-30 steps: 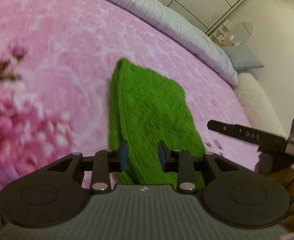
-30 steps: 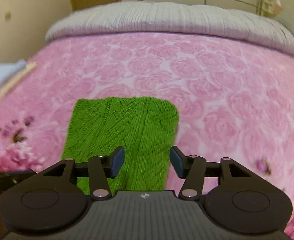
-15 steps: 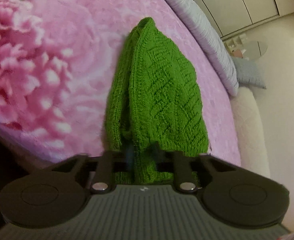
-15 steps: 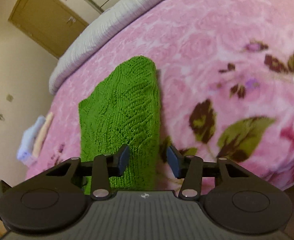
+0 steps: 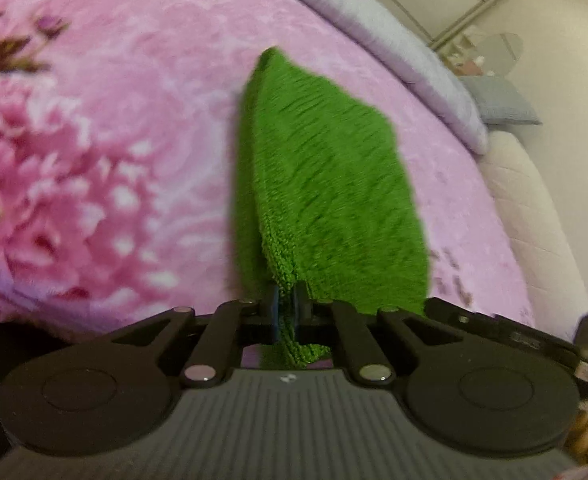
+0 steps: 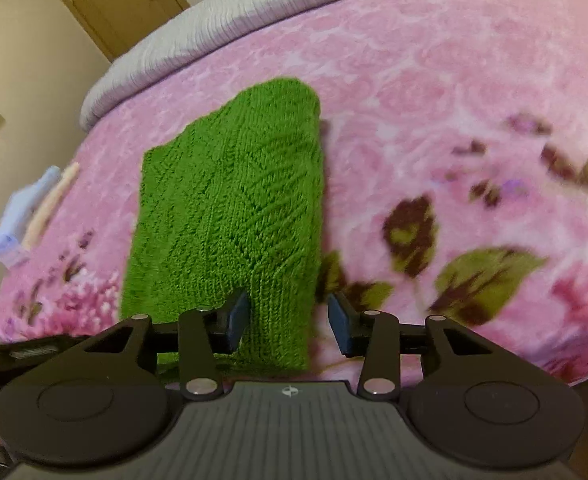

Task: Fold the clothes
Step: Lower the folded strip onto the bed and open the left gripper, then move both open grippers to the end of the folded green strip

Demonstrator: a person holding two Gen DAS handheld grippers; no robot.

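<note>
- We are finding no readable words, numbers or brand names anywhere.
- We are seeing only a small, wordless white emblem (image 6: 289, 391) on each hand-held gripper's body.

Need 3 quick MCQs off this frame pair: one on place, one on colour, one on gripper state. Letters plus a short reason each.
1. Where does the green knit garment lie?
A. on the pink floral blanket
B. on a wooden floor
C. in a basket

2. What colour are the left gripper pads?
A. red
B. blue
C. yellow

3. How does the right gripper stand?
A. shut on the garment
B. out of view
C. open, the garment's near edge between its fingers

Answers: 1 A, the knit rests flat on the blanket. 2 B, blue pads pinch the green edge. 3 C, a wide gap shows between its pads.
</note>
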